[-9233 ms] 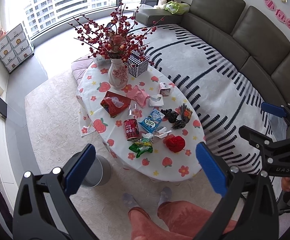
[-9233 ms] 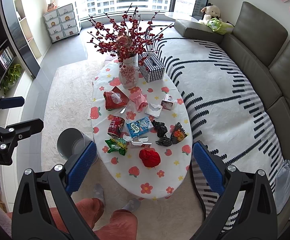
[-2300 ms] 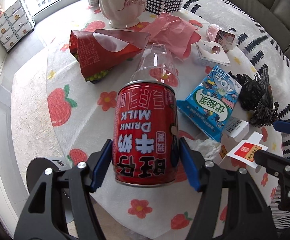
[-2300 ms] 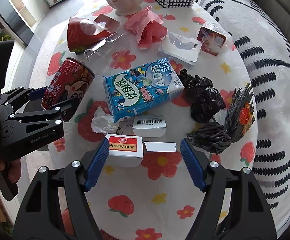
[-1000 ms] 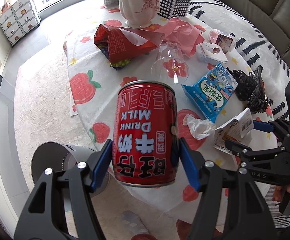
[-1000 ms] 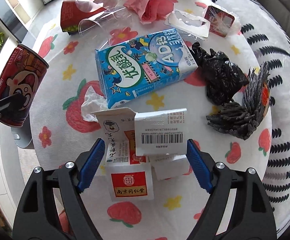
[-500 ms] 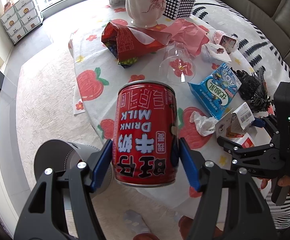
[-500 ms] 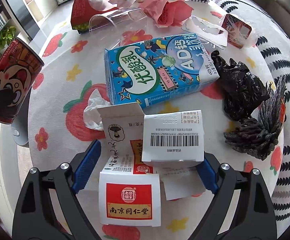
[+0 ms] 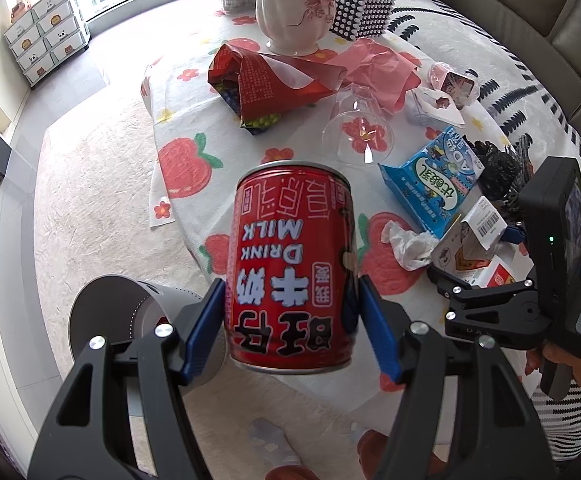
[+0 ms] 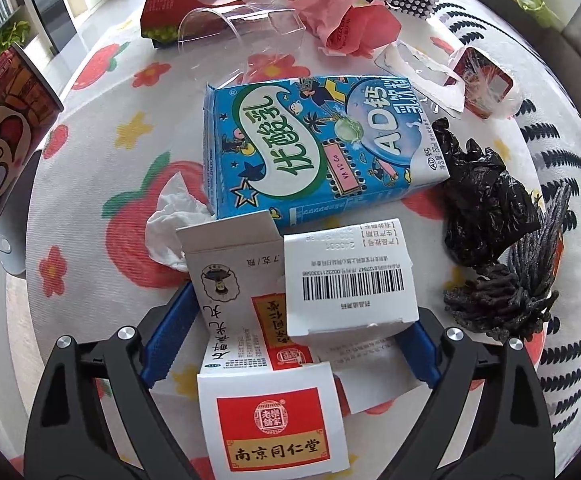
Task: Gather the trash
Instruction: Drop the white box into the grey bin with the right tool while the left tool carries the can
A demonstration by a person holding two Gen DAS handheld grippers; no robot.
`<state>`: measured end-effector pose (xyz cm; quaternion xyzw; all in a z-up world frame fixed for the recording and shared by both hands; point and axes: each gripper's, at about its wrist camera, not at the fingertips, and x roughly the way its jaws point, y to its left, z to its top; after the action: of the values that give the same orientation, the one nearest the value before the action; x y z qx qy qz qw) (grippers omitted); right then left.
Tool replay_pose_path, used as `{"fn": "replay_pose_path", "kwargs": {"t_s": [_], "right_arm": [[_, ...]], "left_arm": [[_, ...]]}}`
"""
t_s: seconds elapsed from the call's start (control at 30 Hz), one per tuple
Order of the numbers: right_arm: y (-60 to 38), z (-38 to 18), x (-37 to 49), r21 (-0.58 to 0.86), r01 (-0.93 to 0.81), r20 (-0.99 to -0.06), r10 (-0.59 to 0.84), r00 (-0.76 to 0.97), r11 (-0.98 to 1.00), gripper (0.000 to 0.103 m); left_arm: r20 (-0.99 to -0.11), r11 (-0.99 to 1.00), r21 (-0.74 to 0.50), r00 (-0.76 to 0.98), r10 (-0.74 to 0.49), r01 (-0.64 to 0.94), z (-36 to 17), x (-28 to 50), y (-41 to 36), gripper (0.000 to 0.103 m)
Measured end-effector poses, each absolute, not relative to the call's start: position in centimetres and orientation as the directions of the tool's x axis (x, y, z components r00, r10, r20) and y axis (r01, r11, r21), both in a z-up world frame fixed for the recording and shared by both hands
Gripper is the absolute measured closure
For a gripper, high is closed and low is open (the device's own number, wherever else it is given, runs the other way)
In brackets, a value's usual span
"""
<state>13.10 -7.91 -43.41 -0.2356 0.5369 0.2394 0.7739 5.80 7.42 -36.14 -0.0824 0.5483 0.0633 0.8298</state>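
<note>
left hand-held gripper is clenched on a red milk can, held above the grey trash bin beside the bench. right hand-held gripper grasps a white medicine box (its lower half hidden by flaps).

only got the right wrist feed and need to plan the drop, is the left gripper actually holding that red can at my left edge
observer: yes, the left gripper is shut on the red milk can, with a blue pad on each side and the label upside down.
operator: where's the bin
observer: a grey bin stands on the carpet beside the table, left of the can in the left wrist view. The can does not look to be over its mouth.
operator: is my box off the table
observer: in the left wrist view the right gripper holds the white box, and it looks lifted above the tablecloth.
</note>
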Motion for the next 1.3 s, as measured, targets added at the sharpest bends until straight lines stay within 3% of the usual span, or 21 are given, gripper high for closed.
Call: {"fn": "replay_pose_path", "kwargs": {"t_s": [0.2, 0.6, 0.93, 1.3], "right_arm": [[-8.2, -41.9, 12.5, -0.099, -0.621, -0.941, 0.130, 0.313, 0.778, 0.028], [-5.1, -35.8, 9.5, -0.065, -0.684, -0.927, 0.210, 0.310, 0.727, 0.028], [5.8, -31.1, 5.2, -0.020, -0.805, -0.896, 0.347, 0.278, 0.593, 0.028], [19.4, -29.8, -1.5, 0.012, -0.919, -0.872, 0.455, 0.183, 0.394, 0.028]], "left_arm": [[-0.918, 0.977, -0.071, 0.397, 0.015, -0.203, -35.7, 5.5, 7.7, 0.037], [-0.910, 0.957, -0.092, 0.414, 0.031, -0.274, -33.5, 2.0, 10.5, 0.037], [-0.893, 0.899, -0.055, 0.424, 0.151, -0.435, -29.7, -5.3, 18.6, 0.037], [-0.882, 0.805, 0.000, 0.379, 0.280, -0.594, -27.6, -15.0, 26.9, 0.037]]}}
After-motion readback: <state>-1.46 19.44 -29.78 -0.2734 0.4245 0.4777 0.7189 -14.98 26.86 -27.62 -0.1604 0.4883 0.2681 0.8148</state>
